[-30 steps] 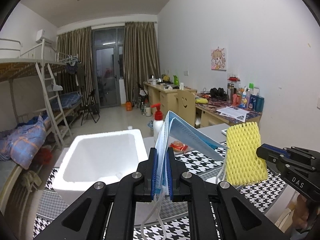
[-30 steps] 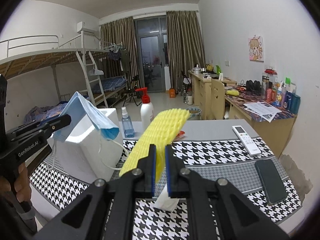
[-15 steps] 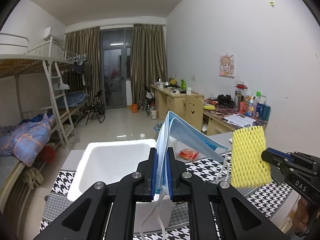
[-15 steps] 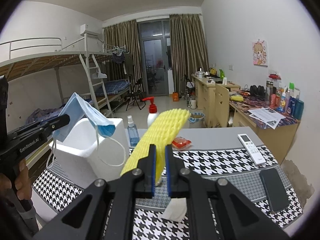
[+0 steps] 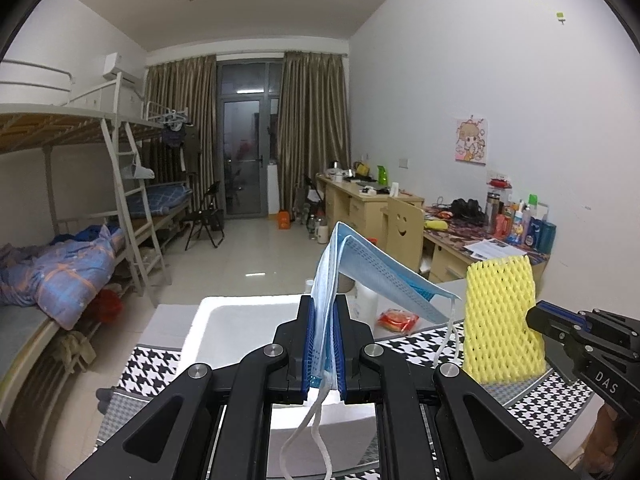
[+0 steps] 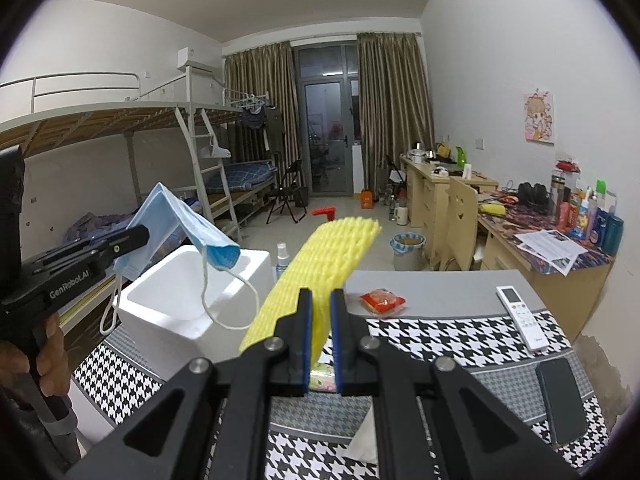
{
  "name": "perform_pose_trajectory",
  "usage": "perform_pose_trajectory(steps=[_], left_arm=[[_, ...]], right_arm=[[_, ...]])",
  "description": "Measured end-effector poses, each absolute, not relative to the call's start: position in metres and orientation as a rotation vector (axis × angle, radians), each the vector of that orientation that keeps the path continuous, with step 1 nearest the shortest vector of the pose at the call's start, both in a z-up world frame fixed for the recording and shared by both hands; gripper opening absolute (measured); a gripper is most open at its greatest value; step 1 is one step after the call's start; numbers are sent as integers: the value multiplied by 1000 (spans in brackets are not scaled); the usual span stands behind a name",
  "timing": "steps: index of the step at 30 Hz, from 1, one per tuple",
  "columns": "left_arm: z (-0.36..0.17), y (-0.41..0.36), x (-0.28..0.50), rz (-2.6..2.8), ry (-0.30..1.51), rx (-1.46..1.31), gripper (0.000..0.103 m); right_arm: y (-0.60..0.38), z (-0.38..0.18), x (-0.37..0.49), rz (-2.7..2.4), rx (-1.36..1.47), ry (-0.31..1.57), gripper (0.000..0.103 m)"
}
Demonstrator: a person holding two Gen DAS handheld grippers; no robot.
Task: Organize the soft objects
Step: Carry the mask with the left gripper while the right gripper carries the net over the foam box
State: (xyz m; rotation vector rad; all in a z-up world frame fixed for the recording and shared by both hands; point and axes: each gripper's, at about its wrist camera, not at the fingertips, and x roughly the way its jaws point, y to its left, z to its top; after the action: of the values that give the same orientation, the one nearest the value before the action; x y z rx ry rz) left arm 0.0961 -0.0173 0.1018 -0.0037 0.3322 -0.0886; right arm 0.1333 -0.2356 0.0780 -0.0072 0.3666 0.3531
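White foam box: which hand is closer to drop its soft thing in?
Probably the left. Its tongs hold the blue mask right in front of the white foam box, while the right tongs hold the yellow foam net off to the side, over the checkered cloth.

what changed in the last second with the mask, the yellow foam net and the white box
Both grippers rose: in each view the white foam box and houndstooth tablecloth sit lower in the frame than before. The left gripper stays shut on the blue surgical face mask, the right gripper on the yellow foam mesh sleeve. Nothing was released; the box is still empty as far as it shows.
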Motion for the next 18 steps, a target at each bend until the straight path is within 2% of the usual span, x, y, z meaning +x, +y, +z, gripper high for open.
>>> perform_pose_trajectory(steps=[18], left_arm=[[106, 3, 102, 15, 327, -14, 10]], right_arm=[[-207, 83, 147, 425, -38, 363, 11]])
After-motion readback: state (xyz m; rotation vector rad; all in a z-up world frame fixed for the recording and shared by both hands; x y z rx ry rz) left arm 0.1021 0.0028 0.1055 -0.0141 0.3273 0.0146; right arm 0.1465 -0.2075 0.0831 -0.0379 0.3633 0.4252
